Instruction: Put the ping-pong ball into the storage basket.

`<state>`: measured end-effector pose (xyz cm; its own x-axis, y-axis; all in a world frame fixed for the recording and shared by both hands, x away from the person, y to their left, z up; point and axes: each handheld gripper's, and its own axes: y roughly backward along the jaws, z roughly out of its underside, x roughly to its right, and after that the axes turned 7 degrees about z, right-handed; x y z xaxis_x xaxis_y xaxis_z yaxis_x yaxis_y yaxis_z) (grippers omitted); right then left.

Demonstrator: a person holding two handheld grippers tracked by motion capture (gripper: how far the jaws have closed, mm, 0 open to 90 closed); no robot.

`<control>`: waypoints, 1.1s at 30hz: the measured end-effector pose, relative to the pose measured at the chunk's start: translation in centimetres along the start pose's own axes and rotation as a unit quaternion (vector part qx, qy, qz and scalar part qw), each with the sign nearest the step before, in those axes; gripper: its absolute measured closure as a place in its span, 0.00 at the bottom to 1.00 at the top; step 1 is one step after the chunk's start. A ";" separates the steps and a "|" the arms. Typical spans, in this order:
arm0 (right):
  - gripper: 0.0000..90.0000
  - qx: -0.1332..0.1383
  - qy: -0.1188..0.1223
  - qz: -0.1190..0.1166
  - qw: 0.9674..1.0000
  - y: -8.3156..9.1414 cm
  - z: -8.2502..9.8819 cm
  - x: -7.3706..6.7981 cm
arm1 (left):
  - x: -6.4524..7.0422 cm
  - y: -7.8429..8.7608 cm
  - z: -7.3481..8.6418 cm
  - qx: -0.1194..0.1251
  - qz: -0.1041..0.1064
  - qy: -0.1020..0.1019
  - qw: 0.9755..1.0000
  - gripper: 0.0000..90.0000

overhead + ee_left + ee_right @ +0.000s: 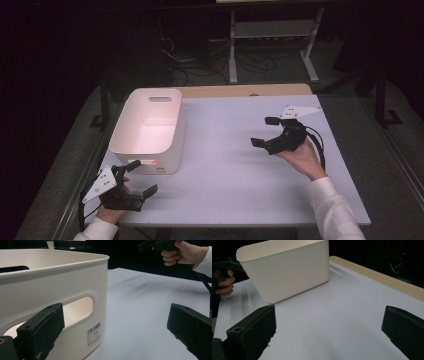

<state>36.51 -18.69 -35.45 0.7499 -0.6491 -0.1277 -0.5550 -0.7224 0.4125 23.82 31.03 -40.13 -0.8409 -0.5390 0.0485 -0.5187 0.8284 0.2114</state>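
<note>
white rectangular plastic bin w/ handle slots (150,127) sits on the table's left half, looks empty, nothing else on the pale grey tabletop (240,165). your left gripper (140,178) is released, jaws wide, just beside the bin's near end, prob lined up for that handle. right gripper (264,131) also released, well apart, parked mid-right.

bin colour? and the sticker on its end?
Bin is white. Sticker: white with black barcode and red patch, clearest in the left gripper view.
</note>
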 end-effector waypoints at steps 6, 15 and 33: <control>0.00 0.004 -0.007 0.010 1.000 0.9 0.9 0.2 | 0.0 0.0 0.0 0.000 0.000 0.000 1.000 0.01; 0.00 0.009 -0.020 0.023 0.999 2.0 2.1 0.6 | 0.1 0.0 0.0 0.000 0.000 0.000 1.000 0.01; 0.00 0.013 -0.026 0.054 0.998 4.1 4.5 0.7 | 0.1 0.0 0.0 0.002 0.000 -0.001 1.000 0.01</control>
<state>33.14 -23.19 -37.86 0.6656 -0.7347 -0.1307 -0.6416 -0.6529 0.4025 23.76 31.03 -40.12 -0.8412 -0.5388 0.0459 -0.5195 0.8288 0.2079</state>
